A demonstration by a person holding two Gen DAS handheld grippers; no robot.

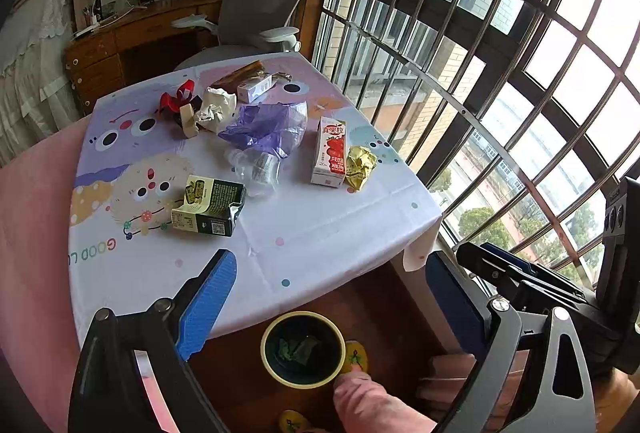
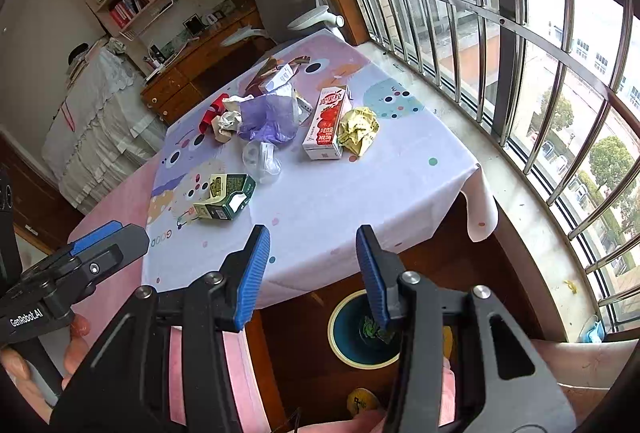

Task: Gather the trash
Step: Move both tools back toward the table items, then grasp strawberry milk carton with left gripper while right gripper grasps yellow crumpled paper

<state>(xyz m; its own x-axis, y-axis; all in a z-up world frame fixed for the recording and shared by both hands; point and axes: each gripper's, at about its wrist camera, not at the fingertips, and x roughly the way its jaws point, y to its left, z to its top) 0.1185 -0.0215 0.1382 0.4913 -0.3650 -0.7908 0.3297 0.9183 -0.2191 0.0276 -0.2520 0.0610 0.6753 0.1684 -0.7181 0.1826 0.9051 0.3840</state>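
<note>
Trash lies scattered on the cartoon tablecloth [image 1: 320, 233]: a green carton [image 1: 208, 207] [image 2: 225, 197], a red strawberry milk carton [image 1: 330, 152] [image 2: 326, 123], a crumpled yellow wrapper [image 1: 360, 166] [image 2: 358, 129], a purple plastic bag [image 1: 266, 127] [image 2: 270, 119], a clear plastic cup [image 1: 256, 169] [image 2: 262, 159], white crumpled paper [image 1: 214, 109] and a red wrapper [image 1: 178, 98]. A yellow-rimmed bin [image 1: 303, 349] [image 2: 360, 333] stands on the floor below the table's near edge, with green scraps inside. My left gripper [image 1: 332, 293] and right gripper [image 2: 312, 273] both hang open and empty above the bin.
A small white box [image 1: 256, 87] and brown wrapper lie at the table's far end. A grey office chair [image 1: 260, 5] and wooden desk stand beyond. Barred windows [image 1: 480, 53] run along the right. A person's knee in pink [image 1: 368, 405] is by the bin.
</note>
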